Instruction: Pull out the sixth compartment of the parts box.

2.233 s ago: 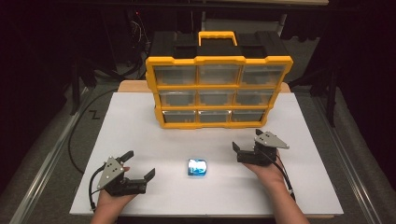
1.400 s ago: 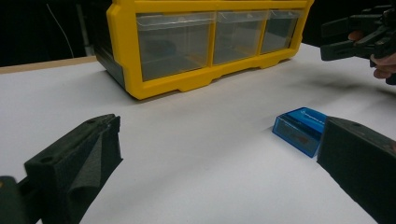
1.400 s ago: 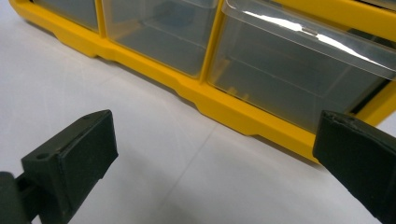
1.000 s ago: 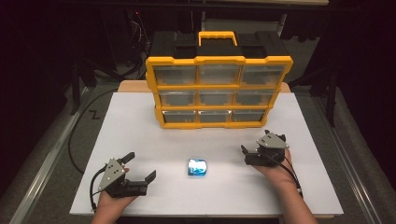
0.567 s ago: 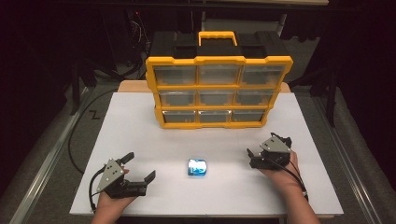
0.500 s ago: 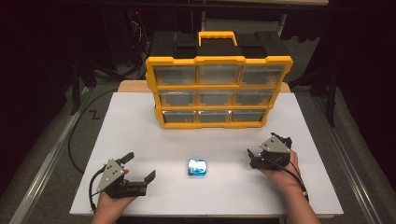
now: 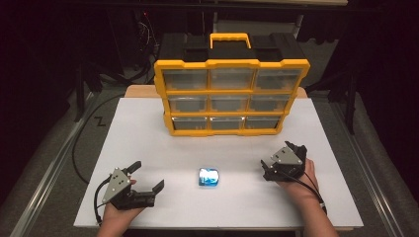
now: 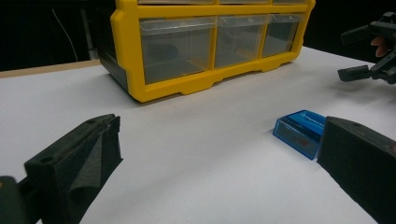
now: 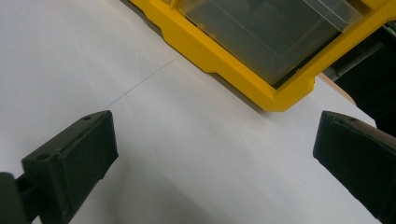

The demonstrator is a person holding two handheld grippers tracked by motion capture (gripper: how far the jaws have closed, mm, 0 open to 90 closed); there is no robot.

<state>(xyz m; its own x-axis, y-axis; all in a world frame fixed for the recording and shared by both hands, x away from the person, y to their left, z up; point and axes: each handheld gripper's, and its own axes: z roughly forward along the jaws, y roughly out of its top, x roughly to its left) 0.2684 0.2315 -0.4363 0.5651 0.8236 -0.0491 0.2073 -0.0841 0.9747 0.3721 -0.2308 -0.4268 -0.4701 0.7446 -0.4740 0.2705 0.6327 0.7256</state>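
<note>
A small blue translucent box (image 7: 209, 176) lies flat on the white table (image 7: 138, 133), in front of a yellow drawer organizer (image 7: 232, 96) with clear drawers. My left gripper (image 7: 146, 176) rests at the front left, open, its jaws aimed at the blue box (image 8: 301, 133), which sits just beyond the right jaw. In the left gripper view the left gripper (image 8: 219, 130) has only bare table between its jaws. My right gripper (image 7: 274, 159) is held at the front right, open and empty. The right gripper (image 9: 215, 135) faces the organizer's lower corner (image 9: 261, 51), tilted.
The organizer (image 8: 210, 46) stands upright with its drawers shut and a carry handle (image 7: 230, 38) on top. The other hand's gripper (image 8: 373, 51) appears far off at the right. Dark floor and cables (image 7: 81, 143) surround the table, whose front edge is near both hands.
The right gripper has drawn away from the blue box, moving right and turning toward the organizer's right corner. The left gripper and the box have stayed put.
</note>
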